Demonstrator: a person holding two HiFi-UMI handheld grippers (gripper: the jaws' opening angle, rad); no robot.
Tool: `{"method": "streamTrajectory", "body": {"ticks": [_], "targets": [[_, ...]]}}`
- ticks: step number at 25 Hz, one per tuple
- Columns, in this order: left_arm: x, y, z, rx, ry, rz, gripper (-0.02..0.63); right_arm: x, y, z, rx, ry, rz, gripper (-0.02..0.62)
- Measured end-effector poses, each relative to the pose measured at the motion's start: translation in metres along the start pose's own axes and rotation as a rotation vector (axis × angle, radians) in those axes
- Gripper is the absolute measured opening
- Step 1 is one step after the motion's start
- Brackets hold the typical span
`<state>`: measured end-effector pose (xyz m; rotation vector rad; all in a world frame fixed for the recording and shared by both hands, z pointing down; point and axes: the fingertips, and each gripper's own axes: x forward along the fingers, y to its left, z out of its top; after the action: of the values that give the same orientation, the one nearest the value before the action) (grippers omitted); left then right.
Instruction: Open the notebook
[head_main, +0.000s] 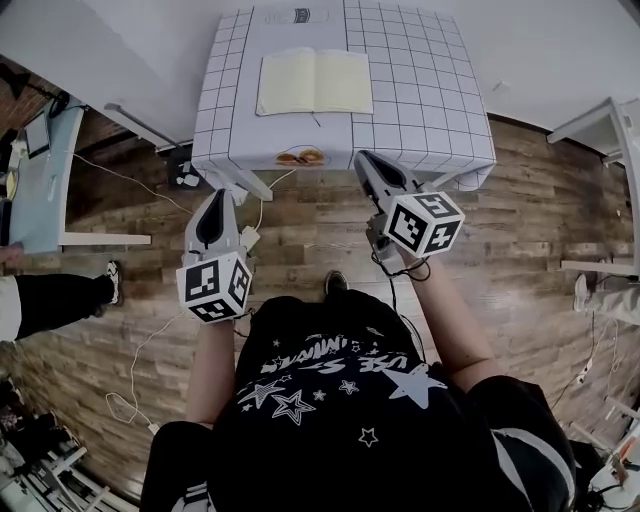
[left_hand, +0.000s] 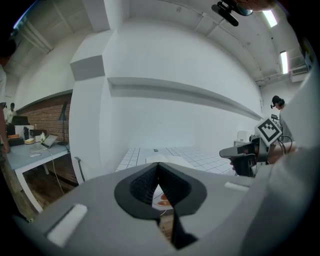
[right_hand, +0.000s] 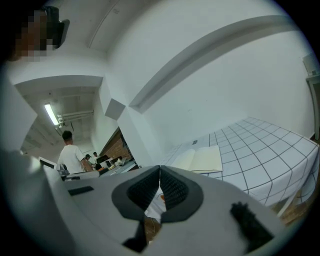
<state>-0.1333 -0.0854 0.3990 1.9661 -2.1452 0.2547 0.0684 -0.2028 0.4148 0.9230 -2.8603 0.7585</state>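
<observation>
The notebook (head_main: 315, 82) lies spread open, cream pages up, on the far half of the table (head_main: 430, 100) with the white gridded cloth. It also shows in the right gripper view, notebook (right_hand: 202, 160), and as a pale edge above the jaws in the left gripper view, notebook (left_hand: 167, 160). My left gripper (head_main: 216, 196) hangs over the wooden floor, well short of the table, jaws shut on nothing (left_hand: 158, 166). My right gripper (head_main: 360, 156) is held near the table's front edge, also shut and empty (right_hand: 160, 169). Both are apart from the notebook.
An orange mark (head_main: 300, 156) sits at the cloth's front edge. A pale blue desk (head_main: 40, 180) stands at the left, with a person's leg (head_main: 55, 300) beside it. White cables (head_main: 130, 370) trail on the floor. A white frame (head_main: 605, 190) stands at the right.
</observation>
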Motion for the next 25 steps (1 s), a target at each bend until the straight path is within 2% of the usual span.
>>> {"method": "streamTrajectory", "body": {"ticks": [5, 11, 14, 21, 25], "targets": [[-0.037, 0.002, -0.004, -0.007, -0.019, 0.012, 0.009, -0.007, 0.020, -0.015, -0.009, 0.010, 0.029, 0.015], [-0.047, 0.039, -0.004, -0.012, -0.016, -0.024, 0.009, 0.018, 0.053, -0.009, -0.050, -0.010, -0.003, 0.015], [-0.047, 0.056, -0.007, -0.008, -0.013, -0.082, 0.009, 0.021, 0.074, -0.009, -0.092, -0.019, -0.049, 0.015], [-0.056, 0.083, -0.010, 0.004, -0.021, -0.240, 0.009, 0.020, 0.115, -0.027, -0.087, -0.051, -0.180, 0.015], [-0.069, 0.092, -0.001, 0.030, -0.078, -0.341, 0.009, 0.024, 0.147, -0.035, -0.102, -0.077, -0.225, 0.015]]}}
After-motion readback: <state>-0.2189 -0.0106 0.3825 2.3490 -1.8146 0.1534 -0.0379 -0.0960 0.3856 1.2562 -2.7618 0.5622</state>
